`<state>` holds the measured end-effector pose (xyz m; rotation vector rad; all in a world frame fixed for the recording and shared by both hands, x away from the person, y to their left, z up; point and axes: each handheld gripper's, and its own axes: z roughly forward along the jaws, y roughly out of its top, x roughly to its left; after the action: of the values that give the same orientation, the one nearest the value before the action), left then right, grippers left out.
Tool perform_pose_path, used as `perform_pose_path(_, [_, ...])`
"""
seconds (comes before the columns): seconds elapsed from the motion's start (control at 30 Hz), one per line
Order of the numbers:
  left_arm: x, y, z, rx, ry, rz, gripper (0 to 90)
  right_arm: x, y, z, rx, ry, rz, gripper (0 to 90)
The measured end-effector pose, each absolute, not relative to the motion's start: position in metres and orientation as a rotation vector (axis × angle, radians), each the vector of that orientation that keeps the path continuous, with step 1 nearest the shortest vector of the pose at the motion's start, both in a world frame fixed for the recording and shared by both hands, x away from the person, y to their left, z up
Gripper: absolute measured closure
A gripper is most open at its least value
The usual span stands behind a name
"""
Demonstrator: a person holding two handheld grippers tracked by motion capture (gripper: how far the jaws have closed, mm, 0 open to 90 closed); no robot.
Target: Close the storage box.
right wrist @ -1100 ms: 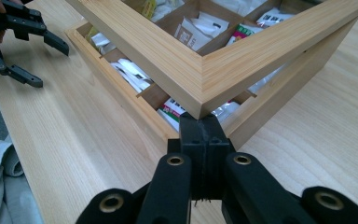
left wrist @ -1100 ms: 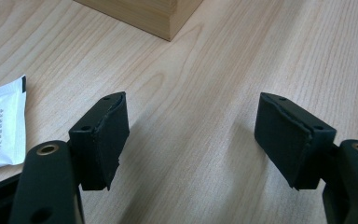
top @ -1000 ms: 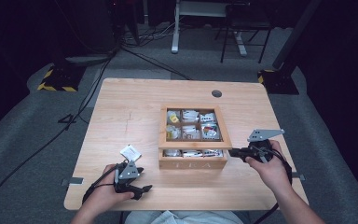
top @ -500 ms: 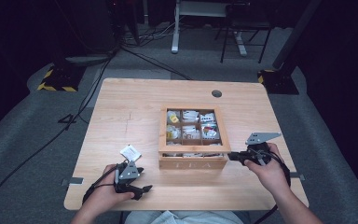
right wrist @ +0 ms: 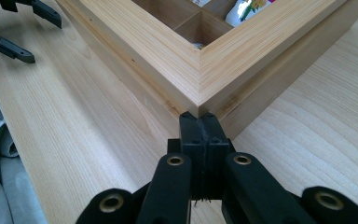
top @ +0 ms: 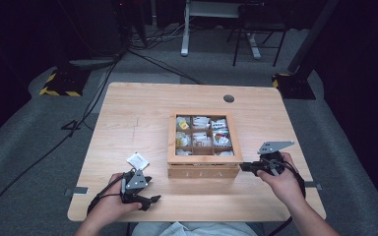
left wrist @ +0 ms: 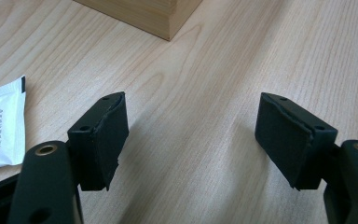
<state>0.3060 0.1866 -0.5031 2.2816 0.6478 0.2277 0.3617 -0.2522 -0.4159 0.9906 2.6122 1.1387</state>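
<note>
Wooden table (top: pixel 128 118) on grey carpet; left gripper (left wrist: pixel 191 135) gapes empty, right gripper (right wrist: pixel 204 126) is closed, empty.

A tea box (top: pixel 204 147) sits near the middle of the table (top: pixel 128 113), its compartments holding packets. A loose sachet (top: pixel 138 161) lies on the table left of the box's front corner, with the left gripper (top: pixel 147 189) before it. The right gripper (top: pixel 243 167) touches the box's front right corner.

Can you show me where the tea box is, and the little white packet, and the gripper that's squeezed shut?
tea box (top: pixel 204 171): high view, on its front wall.
white packet (top: pixel 137 161): high view, on the packet's middle.
right gripper (right wrist: pixel 200 122): right gripper view, at its closed tips by the box corner.
</note>
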Motion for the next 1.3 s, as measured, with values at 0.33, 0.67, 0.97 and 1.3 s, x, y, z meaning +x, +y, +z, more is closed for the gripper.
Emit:
perform_pose_path(0.33, [0.306,0.186,-0.503,2.285,0.644,0.232,26.0,0.363,-0.252,-0.419,0.989,2.635,1.118,90.0])
perform_pose_path(0.67, [0.305,0.186,-0.503,2.285,0.650,0.239,25.9,0.362,-0.252,-0.424,0.982,2.670,1.048,90.0])
perform_pose_path(0.97, [0.301,0.185,-0.503,2.278,0.680,0.251,25.9,0.361,-0.259,-0.421,0.969,2.660,1.058,90.0])
perform_pose_path(1.3, [0.298,0.186,-0.503,2.270,0.703,0.261,25.9,0.371,-0.272,-0.403,0.948,2.555,1.161,90.0])
